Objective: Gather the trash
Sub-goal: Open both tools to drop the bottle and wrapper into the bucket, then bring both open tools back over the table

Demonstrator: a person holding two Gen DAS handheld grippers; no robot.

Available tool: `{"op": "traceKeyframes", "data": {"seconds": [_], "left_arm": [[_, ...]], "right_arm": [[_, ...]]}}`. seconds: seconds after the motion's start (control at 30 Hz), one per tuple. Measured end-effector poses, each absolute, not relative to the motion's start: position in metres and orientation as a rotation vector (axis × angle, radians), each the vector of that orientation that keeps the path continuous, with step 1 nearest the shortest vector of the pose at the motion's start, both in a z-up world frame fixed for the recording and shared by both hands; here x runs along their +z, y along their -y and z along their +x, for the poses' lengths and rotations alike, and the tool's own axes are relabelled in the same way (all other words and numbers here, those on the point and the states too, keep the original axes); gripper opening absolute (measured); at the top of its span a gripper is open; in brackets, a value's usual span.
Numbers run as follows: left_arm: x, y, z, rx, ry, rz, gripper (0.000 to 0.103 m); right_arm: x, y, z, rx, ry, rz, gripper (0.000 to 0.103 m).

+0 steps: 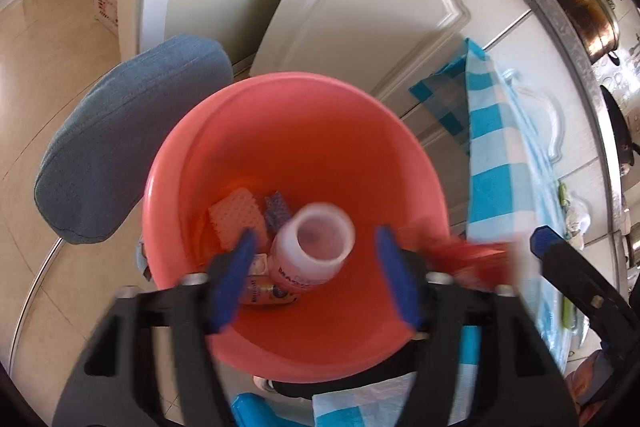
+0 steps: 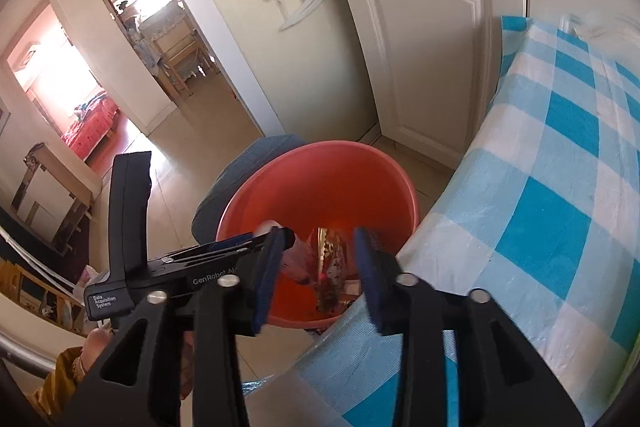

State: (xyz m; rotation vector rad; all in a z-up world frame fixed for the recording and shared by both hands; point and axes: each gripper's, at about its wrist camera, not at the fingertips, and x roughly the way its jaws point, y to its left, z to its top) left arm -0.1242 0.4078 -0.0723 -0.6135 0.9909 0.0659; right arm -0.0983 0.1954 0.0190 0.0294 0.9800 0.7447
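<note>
Hovering over a pink bucket [image 1: 296, 155] on the floor, the left hand-held gripper [image 1: 316, 267] has its jaws parted, nothing pressed between them. A white bottle [image 1: 316, 247] sits in the bucket between the pads, with a pink sponge [image 1: 238, 217] at ten o'clock. The right hand-held gripper [image 2: 316, 267] is also open; a blurred red wrapper [image 2: 330, 259] shows between its pads. At three o'clock, a blue checked cloth [image 2: 560, 187] covers the worktop.
</note>
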Motion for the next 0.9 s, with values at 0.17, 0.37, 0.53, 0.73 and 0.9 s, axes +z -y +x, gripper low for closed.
{"op": "traceKeyframes", "data": {"seconds": [0.17,0.37,0.53,0.73,0.9], "left_arm": [[-0.068,-0.411,-0.131,0.068,-0.966,-0.618,0.088],[-0.050,-0.418,-0.148,0.126,-0.878,-0.617,0.096],[-0.042,-0.415,-0.156,0.134,-0.842,-0.630,0.097],[-0.033,-0.404,-0.162,0.074,-0.808,-0.663,0.097],[-0.018,-0.388,-0.163,0.057,-0.783,-0.622,0.097]], "right_arm": [[0.031,-0.167,-0.105,0.715,-0.900,0.111,0.074],[0.055,-0.135,-0.125,0.667,-0.763,0.124,0.087],[0.061,-0.115,-0.137,0.657,-0.694,0.133,0.091],[0.056,-0.102,-0.151,0.678,-0.636,0.138,0.092],[0.060,-0.091,-0.162,0.673,-0.567,0.136,0.097]]}}
